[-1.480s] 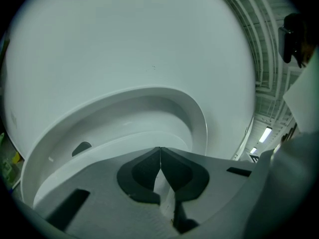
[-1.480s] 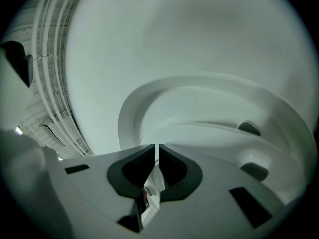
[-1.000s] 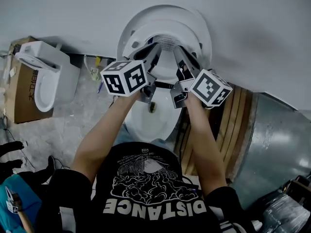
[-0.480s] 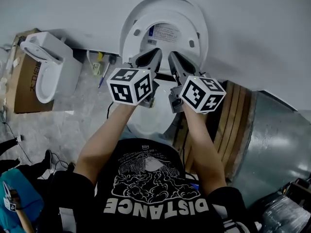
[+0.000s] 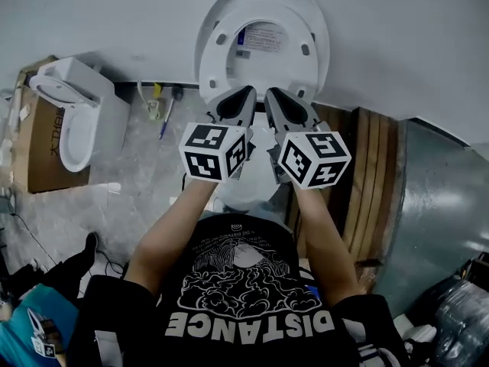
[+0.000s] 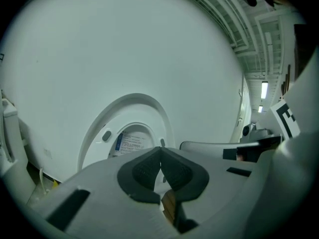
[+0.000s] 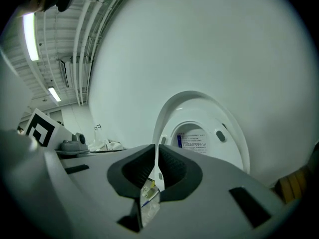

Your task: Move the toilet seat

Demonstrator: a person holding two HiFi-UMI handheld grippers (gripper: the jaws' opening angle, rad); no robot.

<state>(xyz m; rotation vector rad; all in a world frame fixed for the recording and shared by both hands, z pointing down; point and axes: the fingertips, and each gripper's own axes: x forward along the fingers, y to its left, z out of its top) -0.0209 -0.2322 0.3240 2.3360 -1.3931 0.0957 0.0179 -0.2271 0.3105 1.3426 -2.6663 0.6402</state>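
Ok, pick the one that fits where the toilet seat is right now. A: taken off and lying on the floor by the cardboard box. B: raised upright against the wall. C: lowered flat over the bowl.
B: the toilet seat stands raised against the wall, its underside bumpers facing out, and the bowl below it is uncovered.

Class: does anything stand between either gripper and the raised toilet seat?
Nothing visible does. The left gripper and right gripper, jaws shut and empty, point at the toilet seat, upright against the wall, with only open air between.
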